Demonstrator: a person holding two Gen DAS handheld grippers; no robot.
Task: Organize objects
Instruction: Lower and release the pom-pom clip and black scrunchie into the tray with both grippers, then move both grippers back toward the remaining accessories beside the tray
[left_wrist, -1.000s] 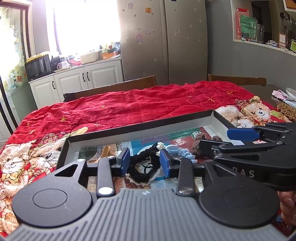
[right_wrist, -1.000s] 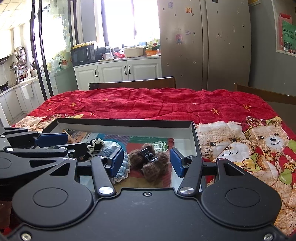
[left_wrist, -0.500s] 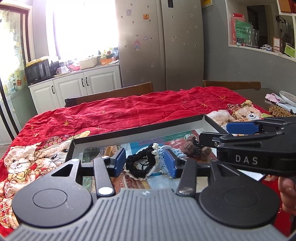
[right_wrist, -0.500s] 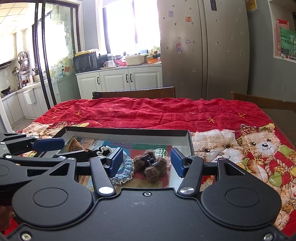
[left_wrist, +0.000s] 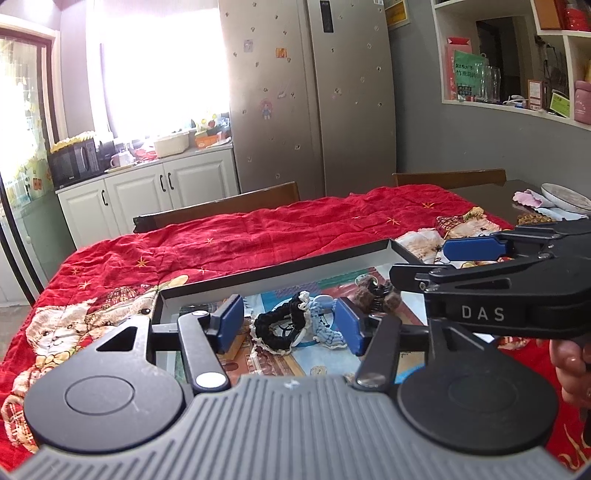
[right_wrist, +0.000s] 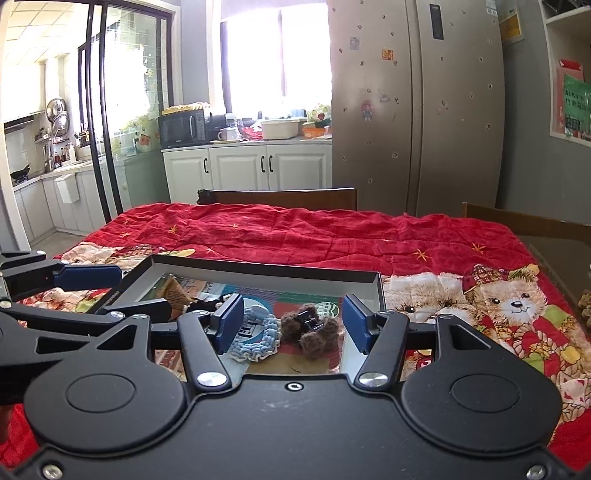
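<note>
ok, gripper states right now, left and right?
Left gripper: open, holding nothing, over the black scrunchie in the tray.
Right gripper: open, holding nothing, over the brown clip.

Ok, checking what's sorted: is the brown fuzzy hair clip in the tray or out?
In. The brown hair clip lies inside the tray, beside the blue scrunchie.

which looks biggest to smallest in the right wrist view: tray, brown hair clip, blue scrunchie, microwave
1. tray
2. microwave, though it stands far off, so its true size is likely bigger than it looks
3 and 4. blue scrunchie and brown hair clip: they look alike in size, and the scrunchie is partly hidden by the gripper finger, so no ranking.
</note>
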